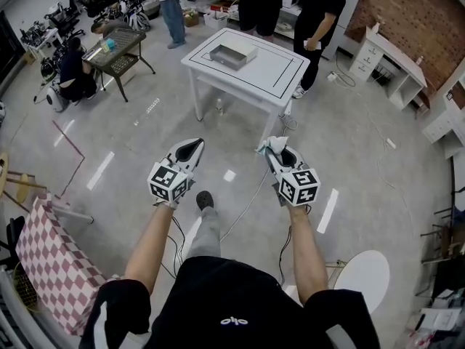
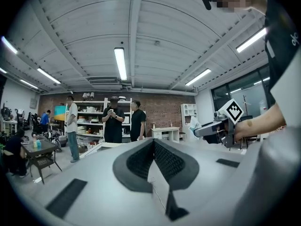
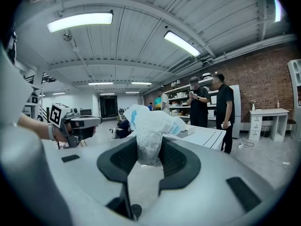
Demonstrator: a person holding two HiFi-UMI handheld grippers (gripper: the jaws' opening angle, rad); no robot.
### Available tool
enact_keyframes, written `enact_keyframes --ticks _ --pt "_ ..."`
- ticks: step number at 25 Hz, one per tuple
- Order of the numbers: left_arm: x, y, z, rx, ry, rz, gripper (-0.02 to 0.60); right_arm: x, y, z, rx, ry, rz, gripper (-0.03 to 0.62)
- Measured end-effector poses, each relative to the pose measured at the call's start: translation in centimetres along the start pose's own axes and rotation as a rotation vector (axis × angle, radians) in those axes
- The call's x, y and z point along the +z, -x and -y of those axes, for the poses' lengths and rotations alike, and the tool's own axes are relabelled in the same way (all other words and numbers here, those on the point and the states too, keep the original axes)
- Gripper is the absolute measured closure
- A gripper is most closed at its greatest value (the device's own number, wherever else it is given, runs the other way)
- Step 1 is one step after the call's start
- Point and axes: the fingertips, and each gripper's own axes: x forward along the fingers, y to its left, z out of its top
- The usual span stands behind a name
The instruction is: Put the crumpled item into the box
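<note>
My right gripper (image 1: pixel 275 151) is shut on the crumpled item (image 1: pixel 270 145), a white wad with blue print that sticks up from between the pads (image 3: pixel 149 126). My left gripper (image 1: pixel 190 150) is beside it at the same height, its jaws shut with nothing in them (image 2: pixel 153 145). Both are held in the air over the floor. Ahead stands the white table (image 1: pixel 280 75) with the shallow grey box (image 1: pixel 232 53) on its far left part. The right gripper view also shows the box (image 3: pixel 187 132) beyond the wad.
Two people in black (image 1: pixel 258 2) (image 1: pixel 320 6) stand behind the table, and another person (image 1: pixel 171 6) stands further left. A dark low table (image 1: pixel 120 49) is at the left, a checkered cloth (image 1: pixel 47 257) near left, a round white stool (image 1: pixel 363 278) near right, white cabinets (image 1: pixel 385 60) far right.
</note>
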Motion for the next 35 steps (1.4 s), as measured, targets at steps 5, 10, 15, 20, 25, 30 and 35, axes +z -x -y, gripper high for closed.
enact_keyframes --ticks 5,10,15,20,25,30,35 --pt "0.0 -6.5 -7.1 -0.023 0.001 0.018 0.575 1.9 -7.9 4.1 -0.018 0.006 -0.003 0.459" --pt "0.9 -14.4 -16.2 -0.078 0.003 0.020 0.575 6.1 -17.8 8.4 -0.054 -0.002 0.012 0.459" --pt "1.3 -21.8 -24.4 -0.130 0.001 0.013 0.575 9.2 -27.1 12.0 -0.077 -0.010 0.009 0.459" --pt "1.1 -27.3 -31.6 -0.148 0.002 0.011 0.575 10.9 -35.6 15.2 -0.087 -0.014 -0.006 0.459" --pt "0.4 -31.3 -37.3 -0.160 0.013 0.002 0.575 11.5 -42.2 17.3 -0.095 -0.023 -0.029 0.459" --pt "-0.3 -34.3 -40.8 -0.172 0.016 -0.009 0.575 11.7 -46.5 19.2 -0.104 -0.041 -0.039 0.459" --pt "-1.4 -37.1 -43.1 -0.182 0.026 -0.026 0.575 11.2 -50.1 21.1 -0.104 -0.055 -0.057 0.459"
